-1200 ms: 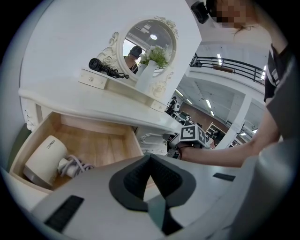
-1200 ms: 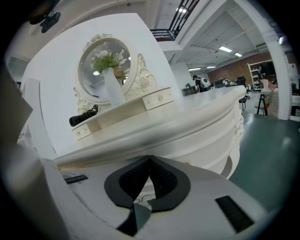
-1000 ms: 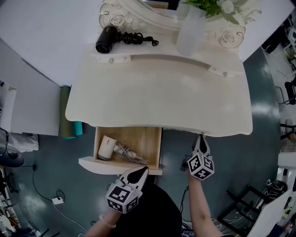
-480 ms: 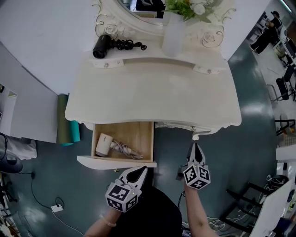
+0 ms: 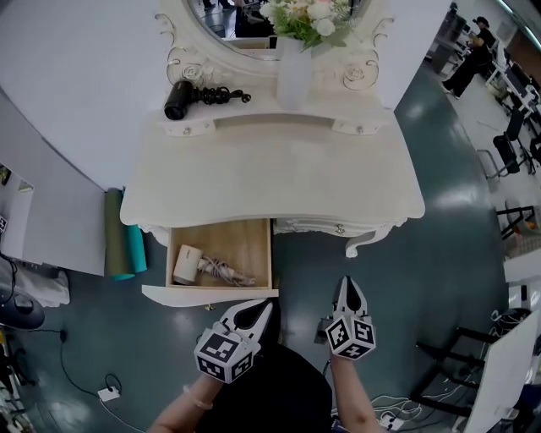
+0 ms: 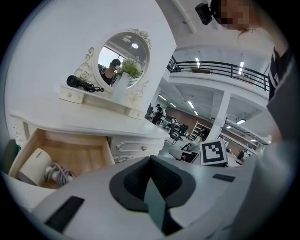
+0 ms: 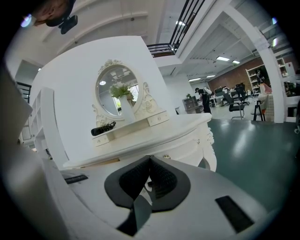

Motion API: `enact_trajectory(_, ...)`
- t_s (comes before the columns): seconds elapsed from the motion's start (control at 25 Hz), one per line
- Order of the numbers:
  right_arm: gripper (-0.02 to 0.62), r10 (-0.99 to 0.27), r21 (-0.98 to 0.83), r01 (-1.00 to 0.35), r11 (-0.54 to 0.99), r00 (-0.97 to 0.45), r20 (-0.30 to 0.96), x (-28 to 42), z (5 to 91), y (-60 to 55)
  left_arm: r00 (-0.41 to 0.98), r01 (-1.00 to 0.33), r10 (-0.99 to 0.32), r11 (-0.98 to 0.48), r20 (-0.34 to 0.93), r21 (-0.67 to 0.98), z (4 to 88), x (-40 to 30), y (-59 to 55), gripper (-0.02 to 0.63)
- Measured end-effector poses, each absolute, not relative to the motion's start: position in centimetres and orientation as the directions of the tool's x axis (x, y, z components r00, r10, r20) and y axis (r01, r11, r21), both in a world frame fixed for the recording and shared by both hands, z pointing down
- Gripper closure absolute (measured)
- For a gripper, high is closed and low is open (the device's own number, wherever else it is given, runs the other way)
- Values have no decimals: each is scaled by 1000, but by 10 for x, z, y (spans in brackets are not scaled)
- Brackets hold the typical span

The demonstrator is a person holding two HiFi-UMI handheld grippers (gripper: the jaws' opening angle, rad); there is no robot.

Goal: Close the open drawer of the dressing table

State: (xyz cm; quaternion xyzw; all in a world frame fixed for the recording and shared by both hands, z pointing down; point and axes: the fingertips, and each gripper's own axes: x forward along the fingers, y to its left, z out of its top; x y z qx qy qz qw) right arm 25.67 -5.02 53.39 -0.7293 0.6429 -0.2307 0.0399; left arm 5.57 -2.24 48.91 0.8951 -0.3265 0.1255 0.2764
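The white dressing table (image 5: 279, 178) stands ahead, its left drawer (image 5: 247, 248) pulled out with the wooden bottom showing. A white hair dryer (image 5: 187, 263) with its cord lies inside. My left gripper (image 5: 260, 308) is shut and empty, hovering just off the right end of the drawer's front panel (image 5: 194, 295). My right gripper (image 5: 347, 285) is shut too, over the floor a little short of the table's right front. In the left gripper view the open drawer (image 6: 79, 149) and the dryer (image 6: 35, 166) lie left of the shut gripper (image 6: 151, 159). The right gripper (image 7: 150, 160) faces the table (image 7: 159, 131).
A black hair dryer (image 5: 181, 98), a vase of flowers (image 5: 294, 68) and an oval mirror (image 5: 241, 21) sit at the table's back. Rolled green and teal mats (image 5: 124, 245) lean left of the drawer. A carved table leg (image 5: 365, 243) curves out at the right. Office chairs stand far right.
The view has drawn back from the table. Both grippers now sit farther from its front edge; the right one has left the table's right front. The drawer stays open.
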Motion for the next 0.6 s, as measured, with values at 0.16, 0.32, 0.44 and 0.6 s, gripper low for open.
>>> enact_trajectory(0.16,569,-959,-361,-914,-187,90,269,264,530,-40,751,-659,-523,-628,402,413,488,56,-21,589)
enact_trajectory(0.32,569,-959,-363,-911,-197,102,263,268,527,-31,753,-658,-524,-624,399,422,485,59,-15,589)
enact_trajectory(0.44,569,-960,-357,-913,-195,102,262,270,526,-26,752,-658,-525,-626,399,417,484,61,-10,589)
enact_trajectory(0.6,569,-959,-357,-914,-192,96,267,269,528,-18,743,-668,-537,-622,399,409,483,62,-7,588)
